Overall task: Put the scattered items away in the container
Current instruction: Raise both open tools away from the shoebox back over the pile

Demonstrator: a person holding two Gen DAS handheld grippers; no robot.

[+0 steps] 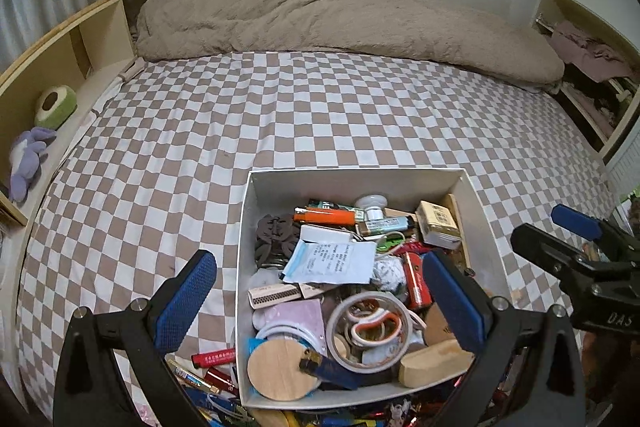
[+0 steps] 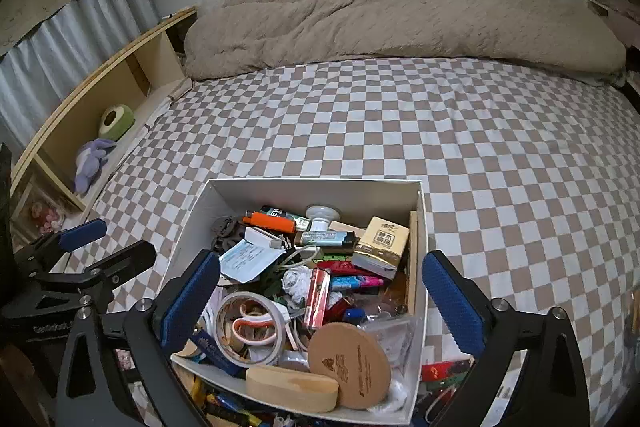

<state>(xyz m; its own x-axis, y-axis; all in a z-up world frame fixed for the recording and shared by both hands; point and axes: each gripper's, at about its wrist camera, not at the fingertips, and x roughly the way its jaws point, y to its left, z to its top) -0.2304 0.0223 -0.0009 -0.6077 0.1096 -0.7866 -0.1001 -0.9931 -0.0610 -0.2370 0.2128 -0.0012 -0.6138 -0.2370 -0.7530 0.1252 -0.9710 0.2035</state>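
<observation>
A white box [image 1: 352, 174] [image 2: 312, 183] sits on the checkered bed, crammed with small items: an orange lighter [image 1: 324, 215] [image 2: 268, 221], a tape roll [image 1: 370, 331] [image 2: 248, 327], a cork coaster [image 2: 348, 363], and a wooden block [image 1: 432, 363] [image 2: 292, 387]. Loose items [image 1: 212, 359] [image 2: 224, 403] lie outside the box along its near wall. My left gripper [image 1: 320, 303] [image 2: 108, 245] hangs open above the box's near left part, holding nothing. My right gripper [image 2: 322, 301] [image 1: 552, 227] hangs open over the box's near side, also with nothing in it.
A beige blanket [image 1: 320, 23] is bunched along the far side of the bed. On the left, a wooden shelf [image 1: 72, 39] holds a green round toy [image 1: 56, 105] and a purple plush [image 1: 28, 163]. Checkered sheet [image 1: 280, 115] stretches beyond the box.
</observation>
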